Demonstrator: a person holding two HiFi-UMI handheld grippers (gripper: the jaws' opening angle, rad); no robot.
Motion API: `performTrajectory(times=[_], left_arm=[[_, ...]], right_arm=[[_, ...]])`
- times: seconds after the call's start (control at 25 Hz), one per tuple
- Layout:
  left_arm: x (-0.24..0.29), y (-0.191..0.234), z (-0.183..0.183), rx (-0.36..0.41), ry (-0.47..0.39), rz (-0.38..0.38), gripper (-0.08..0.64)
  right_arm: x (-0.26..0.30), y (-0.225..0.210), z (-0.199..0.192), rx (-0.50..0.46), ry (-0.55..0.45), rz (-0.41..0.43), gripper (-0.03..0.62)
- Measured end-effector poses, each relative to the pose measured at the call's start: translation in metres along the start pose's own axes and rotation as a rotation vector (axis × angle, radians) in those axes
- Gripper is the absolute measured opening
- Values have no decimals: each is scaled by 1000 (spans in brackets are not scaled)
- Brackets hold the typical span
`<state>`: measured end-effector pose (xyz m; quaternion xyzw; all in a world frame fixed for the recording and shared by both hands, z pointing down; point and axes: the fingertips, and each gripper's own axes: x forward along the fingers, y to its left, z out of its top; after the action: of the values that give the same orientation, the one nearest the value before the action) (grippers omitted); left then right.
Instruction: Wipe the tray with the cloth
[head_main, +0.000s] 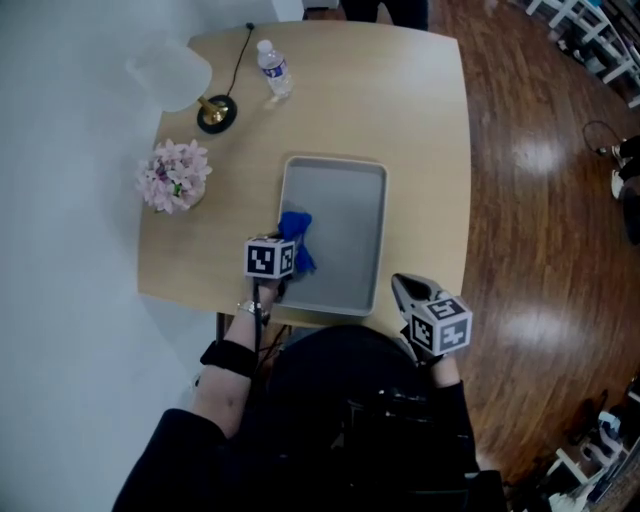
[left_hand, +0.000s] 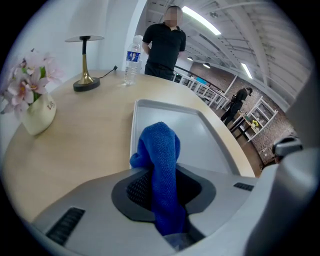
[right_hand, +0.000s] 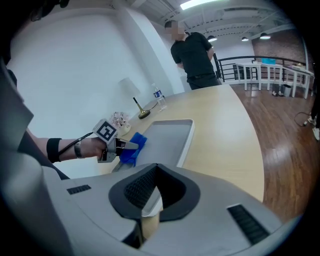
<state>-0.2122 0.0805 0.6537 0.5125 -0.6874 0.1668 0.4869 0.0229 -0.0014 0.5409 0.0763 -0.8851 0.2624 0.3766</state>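
Observation:
A grey metal tray (head_main: 345, 215) lies on the light wooden table, near its front edge. My left gripper (head_main: 283, 262) hangs over the tray's near left part, shut on a blue cloth (head_main: 297, 236). In the left gripper view the cloth (left_hand: 160, 145) sticks up from between the jaws of the left gripper (left_hand: 162, 175), with the tray (left_hand: 205, 135) beyond it. My right gripper (head_main: 402, 287) is at the tray's near right corner, off the table's front edge, shut and holding nothing. The right gripper view shows the right gripper (right_hand: 156, 172), the tray (right_hand: 167, 135) and the cloth (right_hand: 132, 147).
A vase of pink flowers (head_main: 175, 175), a lamp base (head_main: 216, 113) with its cord and a water bottle (head_main: 274, 68) stand on the table's left and far side. A person (left_hand: 165, 45) stands behind the far edge. Wooden floor (head_main: 540, 200) lies to the right.

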Motion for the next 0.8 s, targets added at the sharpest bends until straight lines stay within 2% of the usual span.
performTrajectory(times=[0.24, 0.44, 0.64, 0.8], left_arm=[[-29, -14, -67, -19, 42, 11, 98], [-39, -16, -96, -65, 48, 22, 98], [-40, -19, -95, -56, 72, 32, 98], [-26, -40, -54, -26, 43, -18, 98]], right_arm=[[0, 6, 1, -36, -6, 41, 6], [4, 6, 4, -43, -17, 65, 6], [11, 12, 6, -55, -10, 87, 6], [12, 4, 5, -31, 1, 81, 6]])
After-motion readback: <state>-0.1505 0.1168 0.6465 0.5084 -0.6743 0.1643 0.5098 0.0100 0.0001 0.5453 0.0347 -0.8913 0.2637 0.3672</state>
